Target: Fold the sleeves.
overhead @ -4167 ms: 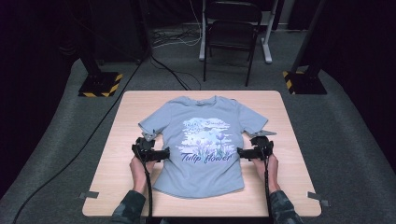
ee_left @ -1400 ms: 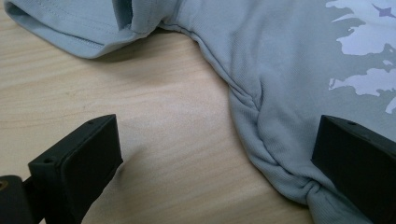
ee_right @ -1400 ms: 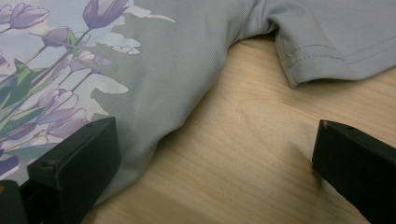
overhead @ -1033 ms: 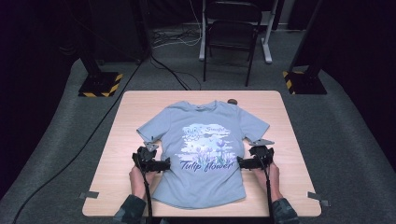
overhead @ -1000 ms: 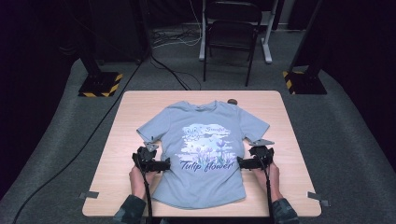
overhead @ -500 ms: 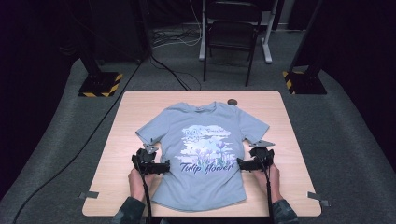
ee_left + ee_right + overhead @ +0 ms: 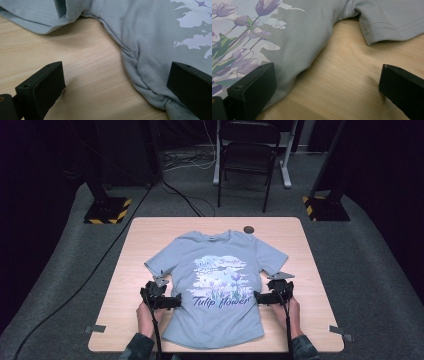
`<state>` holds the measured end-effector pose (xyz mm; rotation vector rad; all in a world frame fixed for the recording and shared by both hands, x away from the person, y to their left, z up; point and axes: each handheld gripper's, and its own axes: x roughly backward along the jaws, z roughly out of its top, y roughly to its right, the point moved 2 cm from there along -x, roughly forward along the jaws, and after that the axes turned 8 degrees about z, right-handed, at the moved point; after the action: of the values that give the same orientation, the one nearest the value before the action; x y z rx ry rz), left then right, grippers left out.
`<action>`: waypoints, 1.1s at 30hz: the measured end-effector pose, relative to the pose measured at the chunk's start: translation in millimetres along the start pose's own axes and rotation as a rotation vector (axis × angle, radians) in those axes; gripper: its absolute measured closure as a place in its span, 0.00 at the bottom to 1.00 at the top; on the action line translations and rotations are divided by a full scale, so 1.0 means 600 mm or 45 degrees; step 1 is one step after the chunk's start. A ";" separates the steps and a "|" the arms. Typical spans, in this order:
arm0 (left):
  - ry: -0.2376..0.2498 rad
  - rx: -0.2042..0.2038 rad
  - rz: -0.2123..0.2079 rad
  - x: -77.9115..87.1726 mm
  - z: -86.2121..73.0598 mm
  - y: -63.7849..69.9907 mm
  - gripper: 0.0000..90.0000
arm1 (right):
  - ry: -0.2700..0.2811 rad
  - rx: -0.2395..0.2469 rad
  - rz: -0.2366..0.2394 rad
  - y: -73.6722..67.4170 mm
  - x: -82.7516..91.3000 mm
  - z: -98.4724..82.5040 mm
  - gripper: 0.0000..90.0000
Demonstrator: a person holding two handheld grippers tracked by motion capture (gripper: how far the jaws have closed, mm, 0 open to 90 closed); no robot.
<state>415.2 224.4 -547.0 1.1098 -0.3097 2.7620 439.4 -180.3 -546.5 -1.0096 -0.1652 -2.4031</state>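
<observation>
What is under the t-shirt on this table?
The t-shirt lies flat, print up, straight on the wooden table, whose bare wood shows all round it. No bulge suggests anything beneath, but the covered wood is hidden. Both grippers sit open at its side edges.

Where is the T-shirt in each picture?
High view: the T-shirt lies flat in the middle of the table.
Left gripper view: across the top and right.
Right gripper view: upper left and top.
Shared landmark: the flower print, at right in the left gripper view, at left in the right.

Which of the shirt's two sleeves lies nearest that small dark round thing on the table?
The sleeve on the right tongs' side; the disc sits just beyond its shoulder.
</observation>
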 end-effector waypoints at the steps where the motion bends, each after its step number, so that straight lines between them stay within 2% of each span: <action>1: 0.000 0.001 -0.002 0.001 -0.001 0.000 0.01 | 0.002 0.001 -0.001 -0.001 0.000 -0.001 0.00; 16: -0.003 -0.017 -0.001 0.010 -0.009 0.002 0.01 | -0.001 0.010 0.007 -0.006 0.007 -0.008 0.00; 33: 0.002 -0.009 -0.015 0.021 -0.022 0.003 0.01 | -0.005 0.019 0.018 -0.015 0.016 -0.019 0.00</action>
<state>397.2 226.6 -547.7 1.1047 -0.3110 2.7491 422.2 -179.7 -547.1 -1.0050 -0.1768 -2.3841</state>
